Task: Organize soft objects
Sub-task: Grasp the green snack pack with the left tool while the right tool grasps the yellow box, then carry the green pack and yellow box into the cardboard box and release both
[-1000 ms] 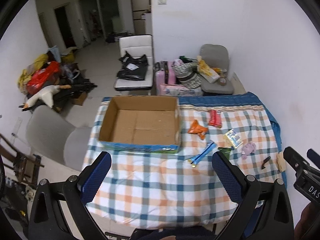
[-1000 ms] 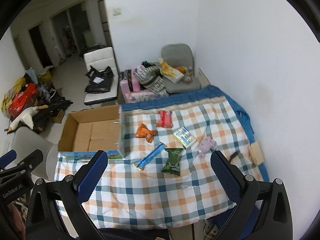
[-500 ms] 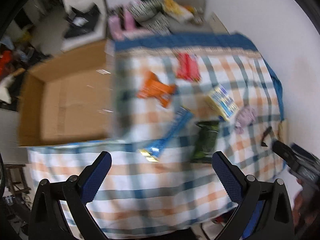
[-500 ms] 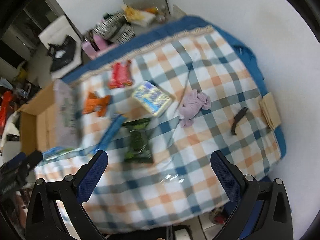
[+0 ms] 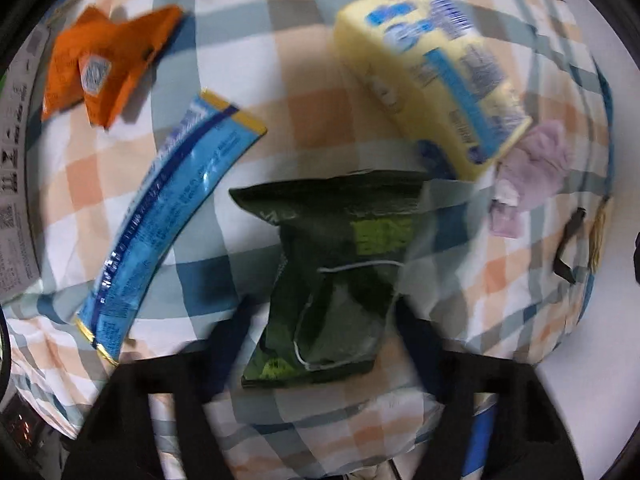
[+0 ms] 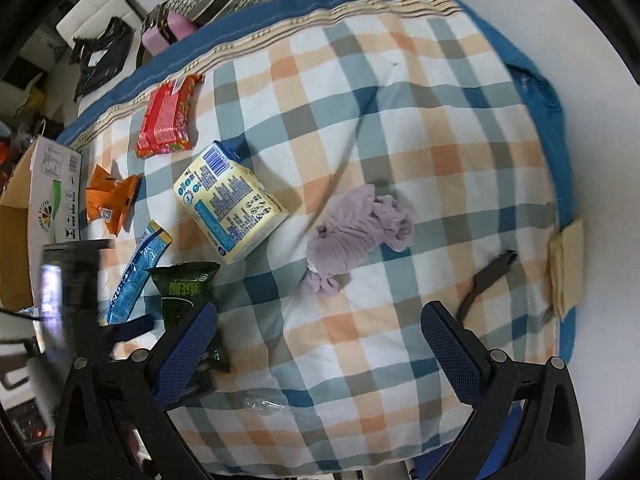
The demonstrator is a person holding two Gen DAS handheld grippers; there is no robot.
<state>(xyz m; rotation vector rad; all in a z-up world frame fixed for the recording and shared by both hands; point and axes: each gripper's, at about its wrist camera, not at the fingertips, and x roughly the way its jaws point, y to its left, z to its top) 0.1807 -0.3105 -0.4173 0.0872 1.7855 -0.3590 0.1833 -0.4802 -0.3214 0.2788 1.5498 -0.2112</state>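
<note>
Left wrist view: the green snack bag [image 5: 336,264], dark and crinkly, lies on the checked cloth [image 5: 316,112] between the fingers of the left gripper [image 5: 320,332], whose jaws have just been closing; blur hides whether they press it. The right gripper [image 6: 320,332] stands wide open over bare cloth, holding nothing. The cardboard box [image 6: 24,216] at the left edge shows only its brown wall. A purple soft toy [image 6: 356,232] lies near the middle.

Motion-blurred left fingers [image 5: 236,344]; cardboard box [image 6: 24,200] cut off.
</note>
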